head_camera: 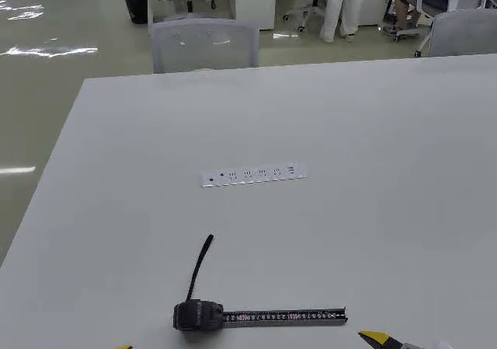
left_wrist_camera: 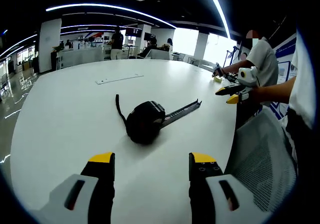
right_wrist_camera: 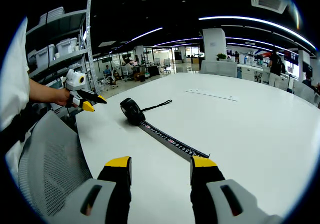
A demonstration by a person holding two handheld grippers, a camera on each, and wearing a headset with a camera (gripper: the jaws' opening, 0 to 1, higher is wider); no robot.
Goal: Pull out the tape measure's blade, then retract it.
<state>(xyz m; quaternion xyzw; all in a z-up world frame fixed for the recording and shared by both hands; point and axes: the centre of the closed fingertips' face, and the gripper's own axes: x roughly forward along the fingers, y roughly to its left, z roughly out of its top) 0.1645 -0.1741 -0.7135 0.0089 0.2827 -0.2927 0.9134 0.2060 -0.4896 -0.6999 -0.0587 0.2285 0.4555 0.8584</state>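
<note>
A black tape measure (head_camera: 198,316) lies near the white table's front edge, its blade (head_camera: 284,316) drawn out to the right and its black strap (head_camera: 199,265) trailing away. In the left gripper view the tape measure (left_wrist_camera: 144,121) sits just beyond my open left gripper (left_wrist_camera: 152,165), whose yellow-tipped jaws hold nothing. My right gripper (right_wrist_camera: 161,168) is open too, close to the blade's hooked end (right_wrist_camera: 192,153). A yellow tip of the right gripper (head_camera: 378,339) shows at the bottom of the head view. Both grippers hover apart from the tape.
A white power strip (head_camera: 253,175) is set into the table (head_camera: 349,131) at mid-depth. A grey chair (head_camera: 203,44) stands at the far edge, with more chairs and a person beyond. A mesh chair back (right_wrist_camera: 50,169) is close by me.
</note>
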